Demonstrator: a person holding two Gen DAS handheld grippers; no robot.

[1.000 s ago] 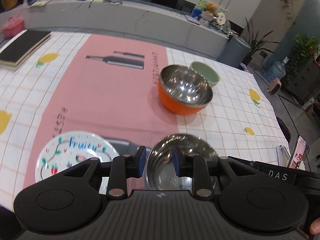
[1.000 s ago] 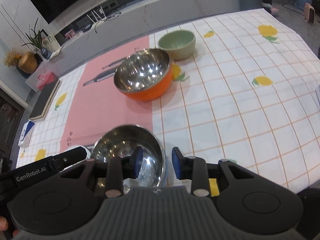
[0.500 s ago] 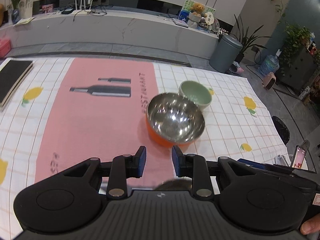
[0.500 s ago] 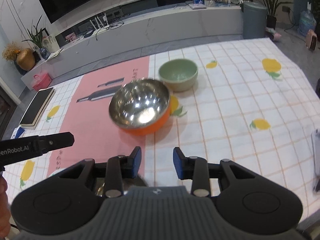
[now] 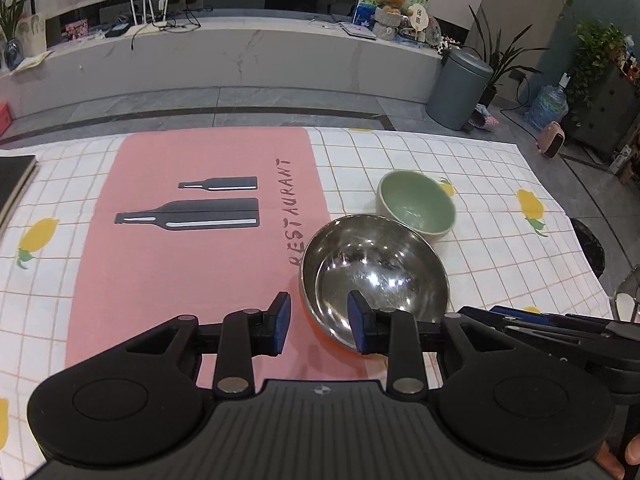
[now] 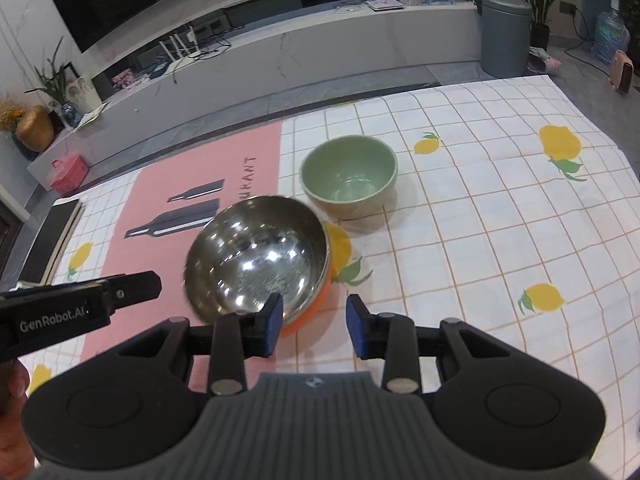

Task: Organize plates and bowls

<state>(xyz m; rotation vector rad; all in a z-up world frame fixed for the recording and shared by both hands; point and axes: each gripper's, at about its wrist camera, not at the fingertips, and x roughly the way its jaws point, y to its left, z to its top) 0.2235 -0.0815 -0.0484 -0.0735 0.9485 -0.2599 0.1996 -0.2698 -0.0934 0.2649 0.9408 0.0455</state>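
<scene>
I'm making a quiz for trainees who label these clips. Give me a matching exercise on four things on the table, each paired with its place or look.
Things:
1. orange bowl
2. green bowl
3. pink mat
4. black book

Descriptions:
A. at the table's far left edge
B. shiny steel inside, nearest both grippers
C. printed with two dark bottles
D. empty, standing just beyond the steel-lined bowl

Pairs: 1-B, 2-D, 3-C, 4-A

soft indoor light, glare inside the steel bowl, fisheye-bent edges
</scene>
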